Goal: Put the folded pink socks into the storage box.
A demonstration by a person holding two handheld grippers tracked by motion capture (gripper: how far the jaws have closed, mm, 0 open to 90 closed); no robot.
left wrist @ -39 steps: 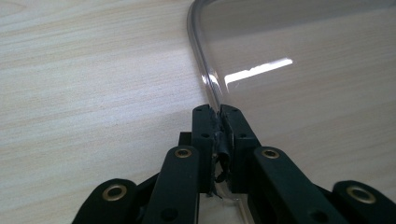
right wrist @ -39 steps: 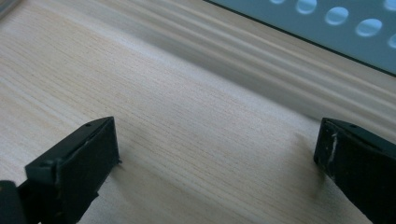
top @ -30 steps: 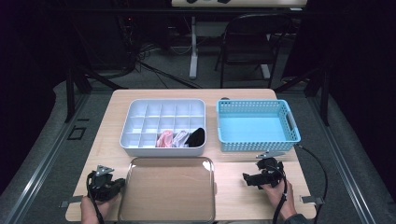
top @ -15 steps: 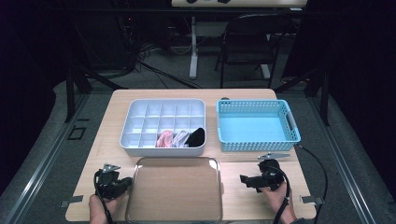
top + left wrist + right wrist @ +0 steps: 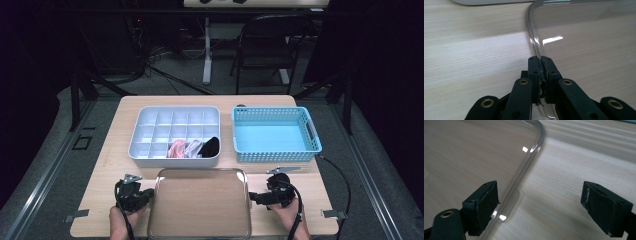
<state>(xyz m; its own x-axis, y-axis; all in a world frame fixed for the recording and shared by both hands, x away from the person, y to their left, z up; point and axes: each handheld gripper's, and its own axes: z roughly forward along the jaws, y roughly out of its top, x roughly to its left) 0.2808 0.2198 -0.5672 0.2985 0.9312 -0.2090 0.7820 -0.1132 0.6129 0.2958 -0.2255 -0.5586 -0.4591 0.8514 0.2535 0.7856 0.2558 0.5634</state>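
**Clear lid held at its left edge**

Here the clear rounded plastic lid [image 5: 199,204] is laid flat on the wooden bench [image 5: 100,170], before the white divided tray [image 5: 175,114]. Its left rim is clamped by the left gripper [image 5: 541,60]. The right gripper [image 5: 540,202] has just been closing; its jaws are kept wide astride the right rim, unpressed.

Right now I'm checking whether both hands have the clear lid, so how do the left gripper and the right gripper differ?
The left gripper is shut on the clear lid's rim, jaws pinched together; the right gripper stands wide open, its jaws having just been closing, the rim between them but not pressed. The left gripper sits at the lid's left edge, the right gripper at its right edge. Both rest low over the wooden table, pointing inward.
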